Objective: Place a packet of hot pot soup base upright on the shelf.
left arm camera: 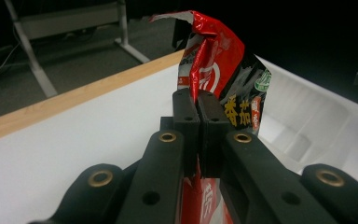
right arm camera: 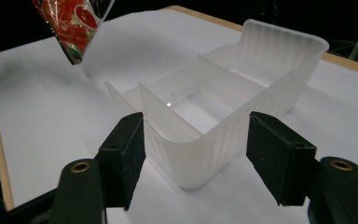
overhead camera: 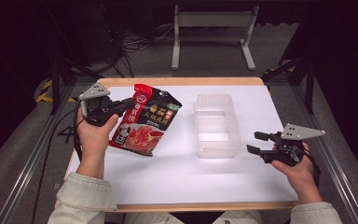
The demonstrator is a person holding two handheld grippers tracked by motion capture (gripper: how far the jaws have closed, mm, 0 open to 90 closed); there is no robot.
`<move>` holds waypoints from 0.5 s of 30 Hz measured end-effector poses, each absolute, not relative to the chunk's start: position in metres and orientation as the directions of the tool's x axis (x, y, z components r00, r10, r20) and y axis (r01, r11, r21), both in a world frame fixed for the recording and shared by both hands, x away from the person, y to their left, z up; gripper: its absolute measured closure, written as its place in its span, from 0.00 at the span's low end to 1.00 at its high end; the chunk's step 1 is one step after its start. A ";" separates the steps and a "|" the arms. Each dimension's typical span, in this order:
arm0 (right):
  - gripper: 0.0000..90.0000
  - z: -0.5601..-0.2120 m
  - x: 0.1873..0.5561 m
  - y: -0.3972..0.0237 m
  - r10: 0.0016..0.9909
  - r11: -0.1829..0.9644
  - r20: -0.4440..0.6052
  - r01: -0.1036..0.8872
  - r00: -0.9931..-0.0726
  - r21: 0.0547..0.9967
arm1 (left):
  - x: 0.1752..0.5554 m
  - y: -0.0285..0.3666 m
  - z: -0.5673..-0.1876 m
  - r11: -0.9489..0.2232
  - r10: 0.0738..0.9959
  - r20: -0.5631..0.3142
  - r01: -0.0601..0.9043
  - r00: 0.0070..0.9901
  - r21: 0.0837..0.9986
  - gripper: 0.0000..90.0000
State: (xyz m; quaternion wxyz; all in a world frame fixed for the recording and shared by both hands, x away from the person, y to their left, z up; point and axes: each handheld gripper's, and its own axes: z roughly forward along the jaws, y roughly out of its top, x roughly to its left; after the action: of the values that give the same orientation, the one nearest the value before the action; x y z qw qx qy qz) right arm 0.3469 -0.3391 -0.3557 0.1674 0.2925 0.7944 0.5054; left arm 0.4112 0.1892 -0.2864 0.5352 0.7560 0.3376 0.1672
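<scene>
Crumpled red-and-black food packet (overhead camera: pixel 148 119)

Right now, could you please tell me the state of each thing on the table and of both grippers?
Sauce packet: sealed, pinched at its edge, lifted off the table.
Clear plastic bin: upright, empty, resting on the table.
Left gripper: shut on the packet.
Right gripper: open, holding nothing, facing the bin's end.

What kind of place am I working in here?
Probably a lab or test workspace, not a kitchen: a white-topped table with a wooden edge, loose cables on a grey carpeted floor, and a metal stand in a dark room.
</scene>
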 end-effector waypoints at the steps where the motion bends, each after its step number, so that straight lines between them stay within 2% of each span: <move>1: 0.41 -0.356 0.347 -0.339 0.634 0.318 0.030 0.295 -0.773 0.901 | 0.411 0.189 -0.286 -0.199 0.689 -0.109 0.331 0.716 0.922 0.98; 9: 0.40 -0.343 0.345 -0.317 0.592 0.346 0.010 0.265 -0.806 0.900 | 0.399 0.184 -0.279 -0.187 0.673 -0.094 0.292 0.734 0.938 0.98; 15: 0.39 -0.327 0.350 -0.295 0.551 0.326 0.019 0.236 -0.834 0.916 | 0.394 0.180 -0.278 -0.180 0.665 -0.099 0.287 0.741 0.941 0.98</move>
State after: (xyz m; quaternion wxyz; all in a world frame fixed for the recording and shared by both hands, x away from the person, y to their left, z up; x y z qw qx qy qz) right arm 0.3498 -0.2946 -0.3272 0.1498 0.2458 0.8002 0.5261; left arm 0.3943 0.1799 -0.2783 0.5560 0.7491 0.3176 0.1697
